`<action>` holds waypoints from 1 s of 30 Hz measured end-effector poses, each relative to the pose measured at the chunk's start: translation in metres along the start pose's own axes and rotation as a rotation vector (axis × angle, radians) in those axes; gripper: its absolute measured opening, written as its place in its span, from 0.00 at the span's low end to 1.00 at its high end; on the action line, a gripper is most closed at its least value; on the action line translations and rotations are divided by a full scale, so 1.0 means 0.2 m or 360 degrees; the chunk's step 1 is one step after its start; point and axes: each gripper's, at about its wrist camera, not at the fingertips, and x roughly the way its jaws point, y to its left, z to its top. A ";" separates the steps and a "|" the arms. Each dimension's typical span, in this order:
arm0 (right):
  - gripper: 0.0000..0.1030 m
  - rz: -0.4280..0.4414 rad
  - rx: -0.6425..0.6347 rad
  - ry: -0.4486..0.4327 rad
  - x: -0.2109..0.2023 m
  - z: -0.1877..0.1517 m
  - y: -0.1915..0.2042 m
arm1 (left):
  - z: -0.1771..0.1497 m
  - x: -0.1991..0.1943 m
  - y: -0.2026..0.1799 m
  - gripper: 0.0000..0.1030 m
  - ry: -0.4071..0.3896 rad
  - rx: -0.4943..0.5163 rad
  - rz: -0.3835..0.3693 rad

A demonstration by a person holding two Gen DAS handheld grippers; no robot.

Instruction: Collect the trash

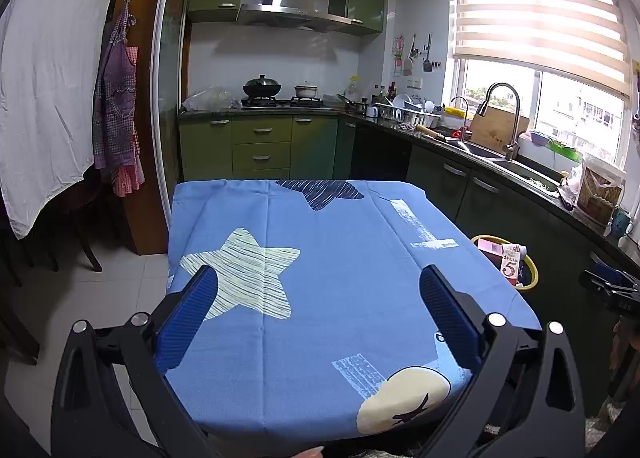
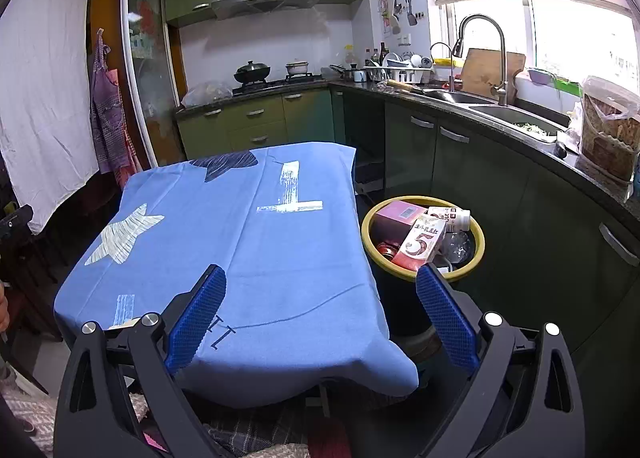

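Both grippers, left (image 1: 319, 282) and right (image 2: 321, 282), hang released over blue tablecloth (image 1: 320, 282), gripping nothing. Yellow-rimmed bin (image 2: 478, 254) right of table holds carton (image 2: 423, 244), bottle (image 2: 450, 216), pink box (image 2: 398, 213).

Both wrist cameras look forward over the blue-clothed table (image 1: 320, 278) toward the stove (image 2: 276, 83); both catch the yellow-rimmed bin (image 2: 424, 278).

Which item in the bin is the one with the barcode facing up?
The pink box at the back of the yellow-rimmed bin. The red-and-white carton shows a big 5, and the white bottle lies on its side beside the box.
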 end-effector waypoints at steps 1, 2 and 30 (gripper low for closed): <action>0.92 0.0001 0.0000 0.0001 0.00 0.00 0.00 | 0.00 0.00 0.00 0.93 0.0000 -0.0001 -0.0001; 0.92 0.0001 0.0000 0.0001 0.00 0.00 0.00 | 0.00 0.00 0.00 0.93 0.0003 0.0000 -0.0001; 0.92 0.0002 0.0001 0.0002 0.01 -0.01 -0.01 | 0.00 0.01 -0.04 0.93 0.0038 0.0039 -0.0029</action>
